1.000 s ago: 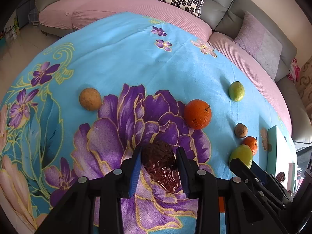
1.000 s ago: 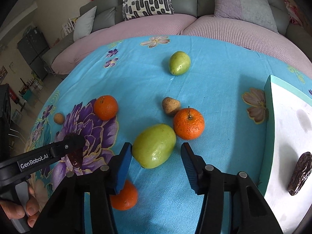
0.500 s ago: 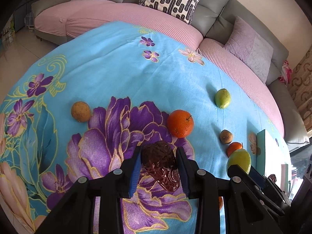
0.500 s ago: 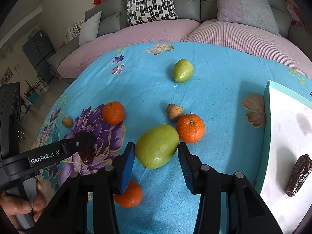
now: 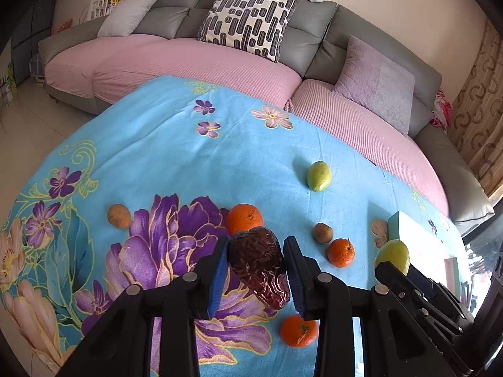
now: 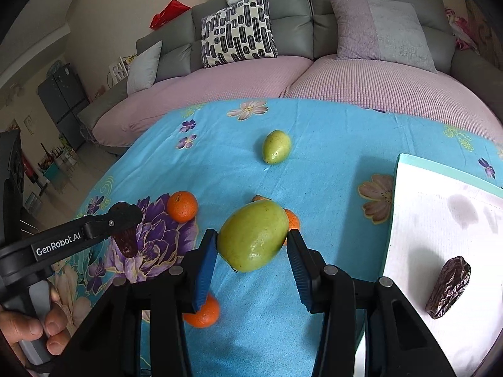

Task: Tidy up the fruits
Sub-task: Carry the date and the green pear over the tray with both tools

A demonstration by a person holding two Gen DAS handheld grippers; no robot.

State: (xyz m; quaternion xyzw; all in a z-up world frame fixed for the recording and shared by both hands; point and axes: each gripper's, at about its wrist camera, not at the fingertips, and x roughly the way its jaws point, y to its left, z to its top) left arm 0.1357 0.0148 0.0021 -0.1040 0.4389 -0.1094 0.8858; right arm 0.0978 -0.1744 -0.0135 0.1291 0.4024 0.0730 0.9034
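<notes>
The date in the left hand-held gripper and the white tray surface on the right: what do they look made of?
The date looks like real dried fruit or a glossy plastic replica: dark reddish-brown, deeply wrinkled skin with shiny highlights. I cannot tell which. The tray looks like a rigid box with a teal rim, lined with matte white paper or cloth, judging by a fine ribbed texture and faint grey stains.

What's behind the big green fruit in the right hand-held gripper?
From the right wrist view, the green fruit hides most of an orange, with only slivers showing at its right and top edges. The left wrist view shows that orange whole, with a small brown fruit beside it.
</notes>
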